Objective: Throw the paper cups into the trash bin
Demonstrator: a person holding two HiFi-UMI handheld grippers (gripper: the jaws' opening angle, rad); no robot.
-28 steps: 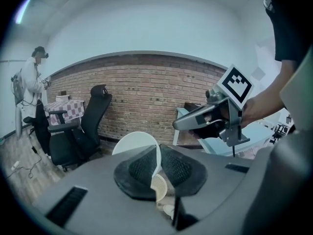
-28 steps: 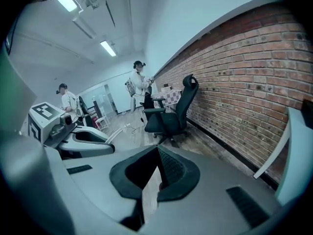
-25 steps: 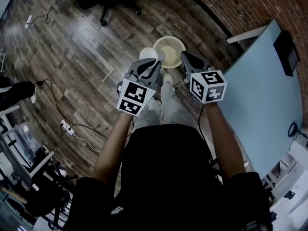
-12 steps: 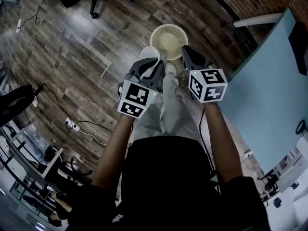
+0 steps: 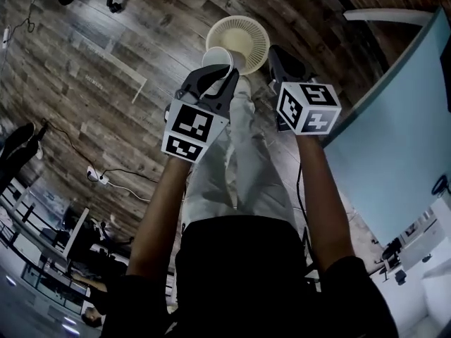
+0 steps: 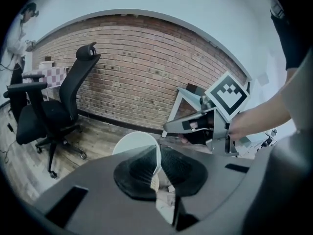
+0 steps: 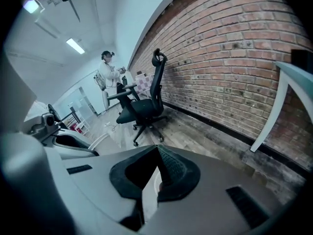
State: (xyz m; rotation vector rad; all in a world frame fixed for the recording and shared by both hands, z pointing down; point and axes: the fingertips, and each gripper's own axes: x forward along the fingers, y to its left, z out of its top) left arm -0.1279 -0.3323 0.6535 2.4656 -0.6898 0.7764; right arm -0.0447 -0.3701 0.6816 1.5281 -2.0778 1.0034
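A white paper cup (image 5: 217,57) hangs by its rim, and my left gripper (image 5: 218,74) is shut on that rim. In the left gripper view the cup (image 6: 133,143) stands out beyond the pads, its wall pinched between them at my left gripper (image 6: 155,164). A cream, round, slatted trash bin (image 5: 246,35) stands on the wooden floor just beyond the cup, which overlaps the bin's near rim in the head view. My right gripper (image 5: 273,53) hovers beside the bin's right edge. Its pads meet at the tip in the right gripper view (image 7: 157,153), with nothing seen between them.
A light blue table (image 5: 394,139) fills the right side, its white leg (image 7: 271,111) standing by the brick wall. A black office chair (image 6: 54,111) stands to the left on the floor. Cables and a power strip (image 5: 95,178) lie at the left. A person (image 7: 110,75) stands far back.
Both grippers have sunk and moved forward toward the bin. The cup, still held, now overlaps the bin's near rim in the head view.
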